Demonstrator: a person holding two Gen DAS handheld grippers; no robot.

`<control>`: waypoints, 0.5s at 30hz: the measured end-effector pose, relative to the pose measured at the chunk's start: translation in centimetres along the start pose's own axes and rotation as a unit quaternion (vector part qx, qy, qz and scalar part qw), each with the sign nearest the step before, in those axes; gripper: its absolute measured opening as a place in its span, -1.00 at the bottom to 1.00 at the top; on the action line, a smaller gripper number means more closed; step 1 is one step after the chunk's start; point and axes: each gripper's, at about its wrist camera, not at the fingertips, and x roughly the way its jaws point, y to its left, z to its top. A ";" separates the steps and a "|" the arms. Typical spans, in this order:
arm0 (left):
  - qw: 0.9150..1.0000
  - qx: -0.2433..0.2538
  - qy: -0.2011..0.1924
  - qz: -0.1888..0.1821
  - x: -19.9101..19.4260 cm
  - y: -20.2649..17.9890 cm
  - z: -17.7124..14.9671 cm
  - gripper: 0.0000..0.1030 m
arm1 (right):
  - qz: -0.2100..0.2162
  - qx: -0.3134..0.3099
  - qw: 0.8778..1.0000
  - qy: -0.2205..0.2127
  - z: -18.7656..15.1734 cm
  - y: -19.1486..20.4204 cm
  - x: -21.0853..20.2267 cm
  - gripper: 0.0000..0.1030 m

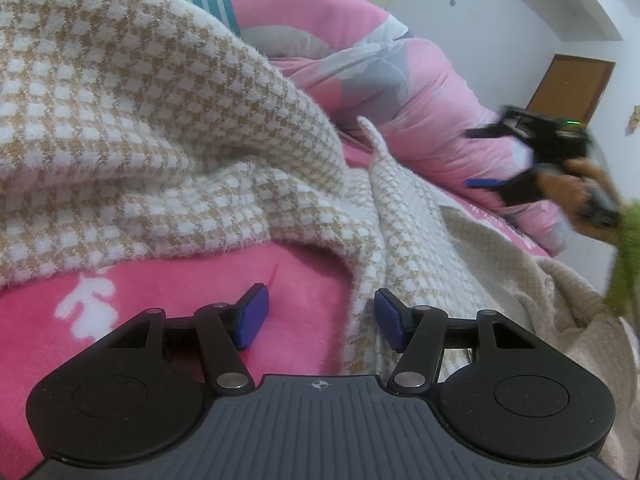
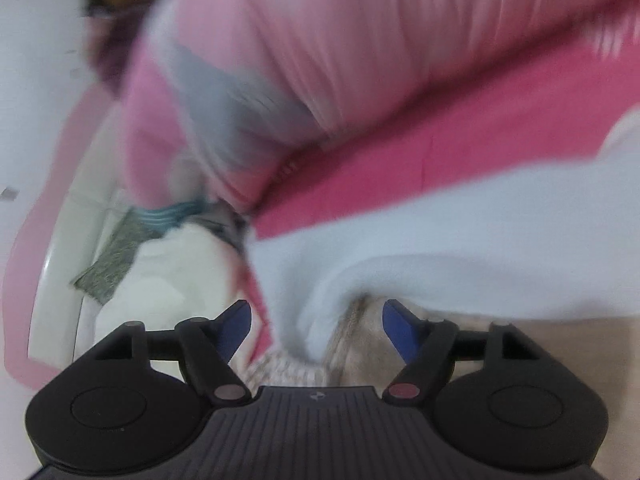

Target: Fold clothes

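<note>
A fuzzy beige-and-white houndstooth garment [image 1: 152, 128] lies rumpled on a pink bed sheet [image 1: 192, 292], its plain beige inner side [image 1: 500, 264] turned up at the right. My left gripper [image 1: 320, 318] is open and empty just above the sheet, at the garment's edge. My right gripper [image 1: 486, 160] shows at the far right of the left wrist view, blurred, held in a hand above the garment. In the blurred right wrist view the right gripper [image 2: 316, 332] is open, with pale fabric [image 2: 440, 248] and beige knit [image 2: 352, 344] between and beyond its fingers.
A pink quilt [image 1: 400, 80] is heaped behind the garment. A teal striped cloth [image 1: 212, 0] lies at the back. A white wall and a brown door [image 1: 572, 84] stand to the right. A green sleeve [image 1: 628, 256] enters at the right edge.
</note>
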 end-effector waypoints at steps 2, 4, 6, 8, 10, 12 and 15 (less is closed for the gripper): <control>1.000 -0.004 0.000 -0.002 0.2 0.1 0.1 0.14 | -0.020 -0.047 0.998 -0.036 -1.3 0.4 -3.6 0.39; 1.000 -0.006 0.000 -0.003 0.4 0.1 0.2 0.14 | -0.070 -0.098 0.991 -0.052 -3.3 0.1 -6.2 0.19; 1.000 -0.005 0.000 -0.002 0.5 0.0 0.2 0.14 | -0.117 -0.121 0.985 -0.040 -5.2 -0.9 -6.7 -0.06; 1.000 -0.004 0.000 -0.003 0.6 0.0 0.2 0.15 | -0.174 -0.128 0.976 -0.005 -7.0 -3.1 -6.1 -0.51; 1.000 -0.007 0.001 -0.006 0.6 0.2 0.2 0.16 | -0.289 -0.168 0.942 0.013 -8.4 -5.5 -4.8 -0.92; 1.000 -0.013 0.002 -0.011 0.7 0.4 0.3 0.16 | -0.351 -0.208 0.913 0.014 -9.2 -7.2 -3.9 -1.00; 1.000 -0.022 0.001 -0.018 0.7 0.8 0.4 0.16 | -0.342 -0.186 0.921 -0.012 -8.8 -7.0 -5.1 -1.00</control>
